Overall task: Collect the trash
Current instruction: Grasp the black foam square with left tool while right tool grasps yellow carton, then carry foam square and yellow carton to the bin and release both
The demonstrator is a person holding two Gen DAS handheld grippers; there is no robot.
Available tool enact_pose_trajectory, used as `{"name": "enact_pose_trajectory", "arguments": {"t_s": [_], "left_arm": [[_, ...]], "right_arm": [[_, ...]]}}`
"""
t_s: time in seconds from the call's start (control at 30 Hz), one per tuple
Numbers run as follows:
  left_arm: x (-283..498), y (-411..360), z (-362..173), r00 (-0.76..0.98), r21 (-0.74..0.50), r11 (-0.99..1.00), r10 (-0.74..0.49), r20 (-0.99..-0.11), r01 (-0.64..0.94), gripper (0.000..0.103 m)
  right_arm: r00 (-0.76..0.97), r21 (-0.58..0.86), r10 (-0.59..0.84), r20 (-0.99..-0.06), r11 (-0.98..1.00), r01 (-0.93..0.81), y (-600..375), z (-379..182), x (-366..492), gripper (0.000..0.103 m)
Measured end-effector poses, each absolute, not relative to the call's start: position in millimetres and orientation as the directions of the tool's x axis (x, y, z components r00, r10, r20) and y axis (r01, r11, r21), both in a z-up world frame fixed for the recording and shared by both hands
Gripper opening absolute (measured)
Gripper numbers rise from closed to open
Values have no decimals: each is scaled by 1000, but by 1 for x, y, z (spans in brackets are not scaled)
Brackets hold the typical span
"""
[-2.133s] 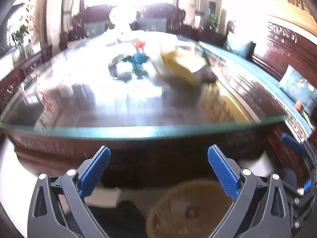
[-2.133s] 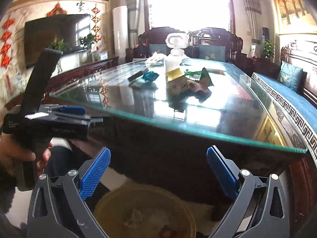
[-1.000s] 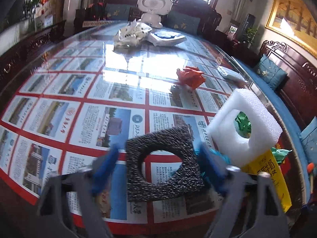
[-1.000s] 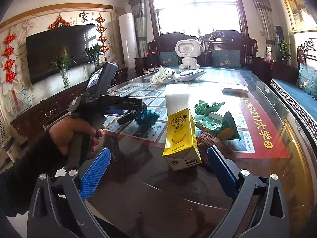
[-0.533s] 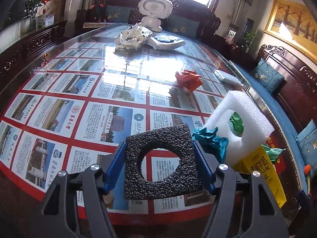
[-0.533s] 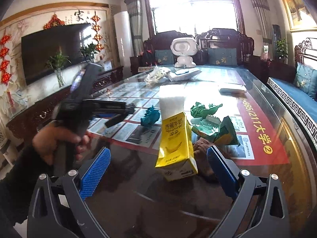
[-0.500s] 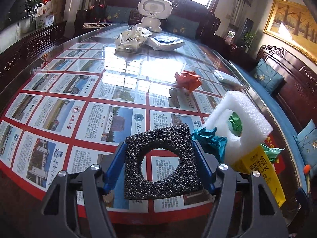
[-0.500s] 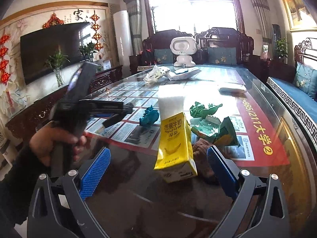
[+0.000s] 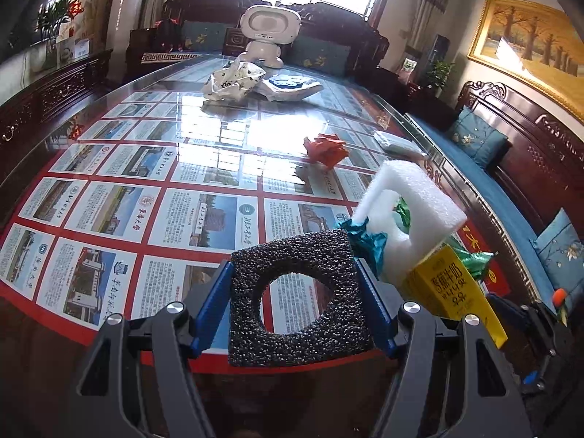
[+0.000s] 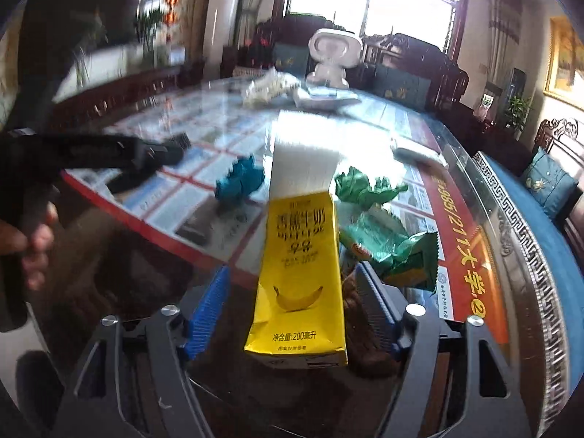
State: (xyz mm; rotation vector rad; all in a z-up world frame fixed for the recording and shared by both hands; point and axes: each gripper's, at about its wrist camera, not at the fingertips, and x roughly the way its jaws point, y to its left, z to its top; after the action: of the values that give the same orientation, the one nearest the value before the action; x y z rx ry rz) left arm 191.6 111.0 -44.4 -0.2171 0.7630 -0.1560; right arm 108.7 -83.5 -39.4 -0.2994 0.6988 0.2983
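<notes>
Black foam [image 9: 297, 295], a square pad with a round hole, sits clamped between the blue pads of the left gripper [image 9: 295, 301], above the near edge of the glass table [image 9: 219, 138]. Both pads press flat on its side edges.

Just right of it a crumpled teal wrapper [image 9: 367, 241] touches a white foam block [image 9: 412, 211], which stands behind a yellow milk carton [image 9: 452, 284].

From the right wrist view, the carton [image 10: 299, 273] stands upright between the fingers of the right gripper [image 10: 294, 310], whose jaws are closing. A gap shows on the left between pad and carton; on the right the pad is partly hidden behind the carton, so contact there cannot be told. White foam [image 10: 304, 168] rises right behind the carton, the teal wrapper [image 10: 241, 180] lies to its left, and green wrappers [image 10: 383, 233] lie to its right.

At the left edge of that view a person's hand [image 10: 33, 241] grips the handle of the left gripper.

Farther along the table lie a red crumpled wrapper [image 9: 326, 148], a white bag [image 9: 233, 82], and a white robot figure [image 9: 270, 34] at the far end.
</notes>
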Motion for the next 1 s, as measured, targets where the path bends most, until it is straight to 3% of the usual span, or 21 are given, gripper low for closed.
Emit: {"name": "enact_pose_trajectory", "arguments": {"t_s": [0.03,0.13,0.33,0.77,1.0], "left_arm": [[190,111,-44,713,-251,966,-220,-666,63,67],[182,110,-44,715,-255,964,-232,-660,77,67],[153,105,-33,729,-238,964,-244,-639,114,67],[23,64,-9,699,-223,929,-369,-612,295,67],[-54,41,-24,643,-228,904,-418,-641,361,67]], "right_arm": [[719,-171,160,-676,915,-365,-84,-42,111,43],[704,-113,175,-688,933,-342,-94,-44,115,43],[730,3,276,-626,936,-352,-112,-25,94,43],[748,218,470,-468,882,-418,-173,28,-47,43],[757,210,465,-460,885,-416,-189,30,-123,43]]}}
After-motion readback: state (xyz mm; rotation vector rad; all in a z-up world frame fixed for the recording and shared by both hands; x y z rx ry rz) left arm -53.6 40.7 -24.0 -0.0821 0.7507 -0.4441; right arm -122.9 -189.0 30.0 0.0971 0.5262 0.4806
